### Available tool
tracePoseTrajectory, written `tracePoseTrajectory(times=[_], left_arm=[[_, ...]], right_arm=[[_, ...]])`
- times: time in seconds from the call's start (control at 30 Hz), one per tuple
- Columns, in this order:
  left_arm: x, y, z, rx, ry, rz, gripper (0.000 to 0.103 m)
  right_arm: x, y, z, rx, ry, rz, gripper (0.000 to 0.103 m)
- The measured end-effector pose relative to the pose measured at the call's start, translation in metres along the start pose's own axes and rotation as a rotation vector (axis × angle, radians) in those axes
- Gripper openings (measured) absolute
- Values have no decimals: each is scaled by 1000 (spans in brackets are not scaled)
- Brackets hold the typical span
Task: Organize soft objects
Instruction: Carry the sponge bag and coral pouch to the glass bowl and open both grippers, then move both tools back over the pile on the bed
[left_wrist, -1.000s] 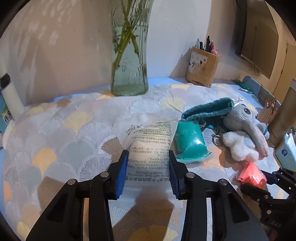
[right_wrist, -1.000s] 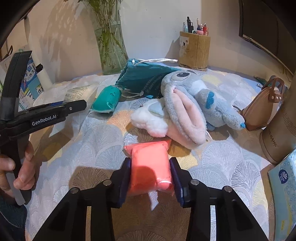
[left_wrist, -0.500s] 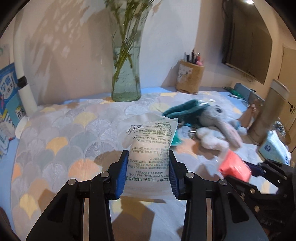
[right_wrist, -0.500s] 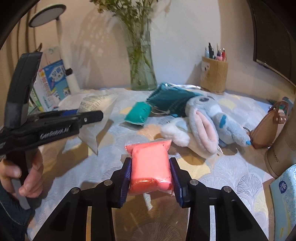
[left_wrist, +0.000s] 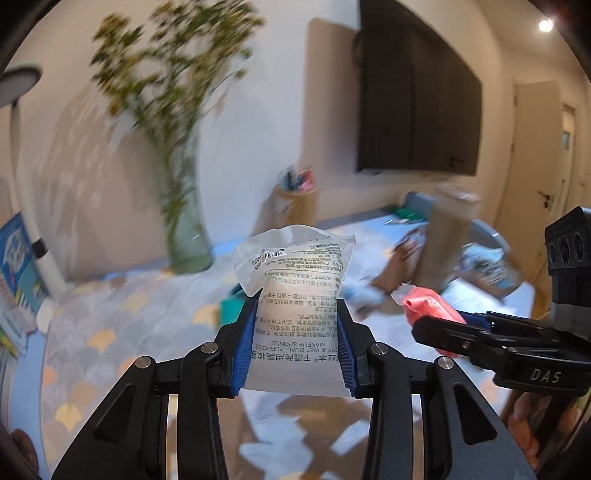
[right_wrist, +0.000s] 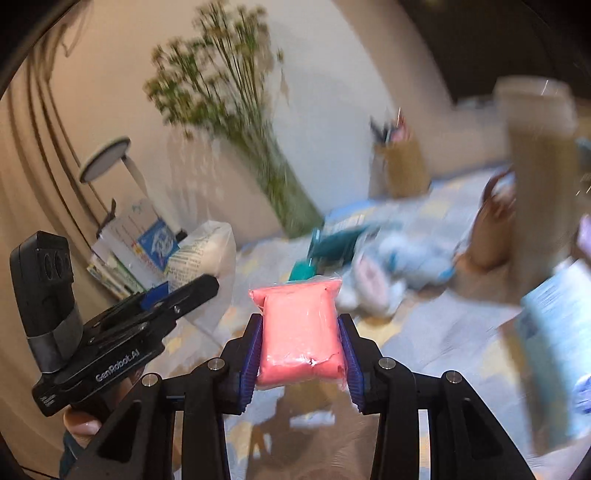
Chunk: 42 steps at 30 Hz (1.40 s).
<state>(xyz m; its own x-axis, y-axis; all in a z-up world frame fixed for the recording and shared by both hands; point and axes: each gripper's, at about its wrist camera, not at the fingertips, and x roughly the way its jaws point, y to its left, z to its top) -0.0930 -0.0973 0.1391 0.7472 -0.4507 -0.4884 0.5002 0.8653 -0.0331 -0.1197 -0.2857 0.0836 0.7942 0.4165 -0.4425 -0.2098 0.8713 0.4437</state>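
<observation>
My left gripper (left_wrist: 295, 317) is shut on a clear bag of white makeup sponge (left_wrist: 297, 295), held up above the scale-patterned tablecloth (left_wrist: 110, 332). The right gripper (right_wrist: 301, 328) is shut on a pink soft pack (right_wrist: 301, 332), also lifted. In the left wrist view the pink pack (left_wrist: 424, 302) shows at the right in the other gripper. In the right wrist view the sponge bag (right_wrist: 207, 254) shows at the left. A teal pouch (right_wrist: 332, 243), a small teal pack (right_wrist: 301, 269) and a grey plush toy (right_wrist: 402, 262) lie blurred on the cloth.
A glass vase with green stems (left_wrist: 184, 229) stands at the back by the wall, a pen holder (left_wrist: 295, 206) to its right. A tall beige cylinder (right_wrist: 543, 177), a brown bag (right_wrist: 491, 236) and a tissue pack (right_wrist: 557, 339) crowd the right. Books and a white lamp (right_wrist: 107, 162) stand at left.
Both grippers have risen off the cloth with their packs and swung, so the table objects sit lower and farther and the view is motion-blurred. Neither grip has changed.
</observation>
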Motion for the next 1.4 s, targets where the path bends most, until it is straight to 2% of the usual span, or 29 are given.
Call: tracePoseTrajectory(times=[0.17, 0.23, 0.27, 0.3, 0.43, 0.5, 0.57, 0.63, 0.73, 0.8, 1.1, 1.13, 1.2, 1.23, 1.27, 1.4], left_arm=[[-4, -49, 25, 25, -29, -92, 37], [-3, -72, 37, 45, -40, -133, 37], [-2, -84, 43, 55, -45, -148, 37], [-2, -96, 48, 66, -50, -164, 37], [0, -149, 75, 111, -75, -243, 37], [7, -176, 87, 147, -56, -283, 37], [23, -203, 97, 184, -2, -287, 37], [40, -225, 105, 203, 21, -293, 37], [67, -249, 116, 172, 61, -326, 37], [81, -260, 123, 162, 60, -306, 37], [158, -296, 141, 118, 146, -263, 39], [166, -300, 142, 119, 154, -263, 45], [176, -307, 141, 145, 180, -269, 52], [181, -310, 141, 158, 194, -261, 61], [182, -311, 141, 167, 192, -253, 71], [168, -315, 138, 197, 158, -301, 73]], right_arm=[[-52, -10, 14, -19, -105, -93, 39], [-74, -24, 17, 3, -143, -118, 39], [-98, -43, 23, 31, -193, -151, 39], [-98, -43, 23, 31, -193, -151, 39], [-147, -82, 38, 89, -271, -243, 39], [-171, -107, 47, 137, -306, -276, 39], [-187, -130, 56, 187, -317, -303, 39], [-199, -152, 66, 231, -309, -321, 39], [-209, -183, 82, 279, -290, -349, 39], [-211, -209, 91, 334, -273, -362, 39], [-168, -293, 120, 522, -153, -410, 39], [-163, -297, 122, 528, -136, -409, 41], [-152, -309, 125, 548, -87, -410, 60], [-149, -311, 123, 559, -74, -415, 65], [-149, -315, 120, 566, -72, -434, 65], [-162, -324, 106, 587, -88, -445, 65]])
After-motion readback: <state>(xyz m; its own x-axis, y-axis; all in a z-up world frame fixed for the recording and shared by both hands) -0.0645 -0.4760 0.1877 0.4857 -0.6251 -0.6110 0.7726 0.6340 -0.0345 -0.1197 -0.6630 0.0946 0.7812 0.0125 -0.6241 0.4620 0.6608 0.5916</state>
